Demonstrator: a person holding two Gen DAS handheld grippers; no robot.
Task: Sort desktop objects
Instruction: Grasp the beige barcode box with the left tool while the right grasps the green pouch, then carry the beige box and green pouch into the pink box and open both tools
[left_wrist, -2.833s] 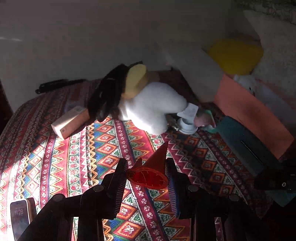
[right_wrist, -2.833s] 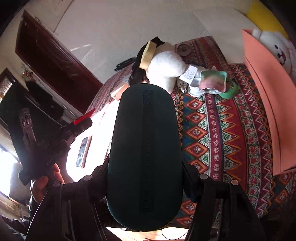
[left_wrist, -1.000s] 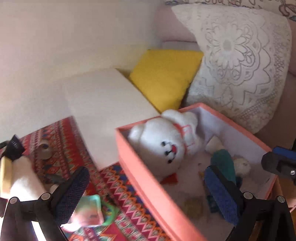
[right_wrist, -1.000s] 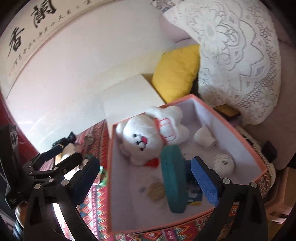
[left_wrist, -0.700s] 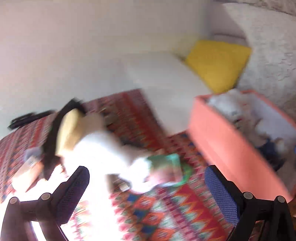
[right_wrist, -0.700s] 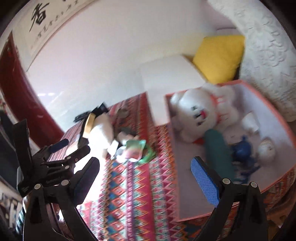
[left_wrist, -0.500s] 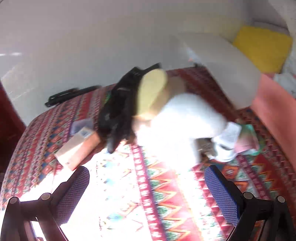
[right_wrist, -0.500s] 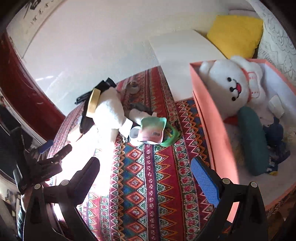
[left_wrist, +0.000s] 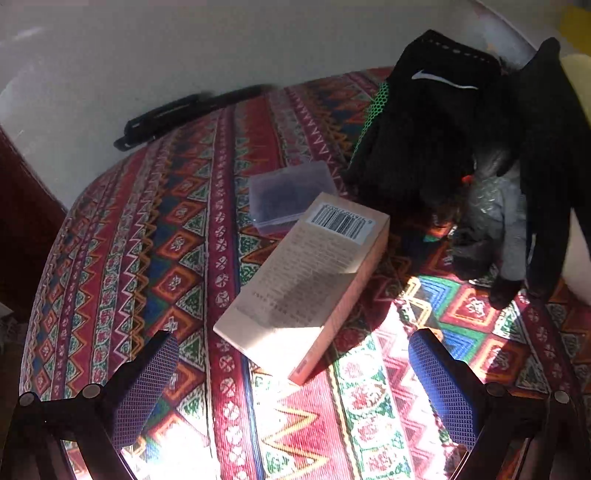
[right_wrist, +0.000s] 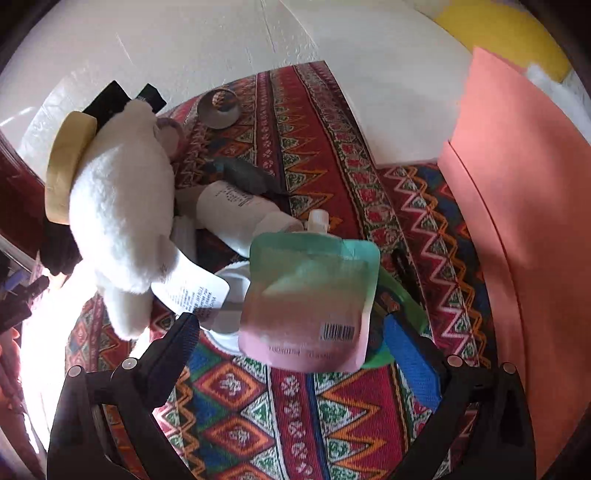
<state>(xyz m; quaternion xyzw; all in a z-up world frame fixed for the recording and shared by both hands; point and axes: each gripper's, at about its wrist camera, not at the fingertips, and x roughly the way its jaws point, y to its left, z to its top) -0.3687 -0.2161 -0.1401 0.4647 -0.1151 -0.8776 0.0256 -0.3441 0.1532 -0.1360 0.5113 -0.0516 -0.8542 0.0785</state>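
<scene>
My left tongs (left_wrist: 291, 384) stand wide and empty over the desk (left_wrist: 177, 236), the pink carton (left_wrist: 303, 284) lying just ahead between the pads, its long axis running away up-right toward the black gloves (left_wrist: 461, 140). Open cloth lies on its left. My right tongs (right_wrist: 291, 354), also wide and empty, frame the spouted pouch (right_wrist: 310, 299), lying beside the white plush (right_wrist: 122, 210); the salmon box wall (right_wrist: 517, 221) stands to the right.
</scene>
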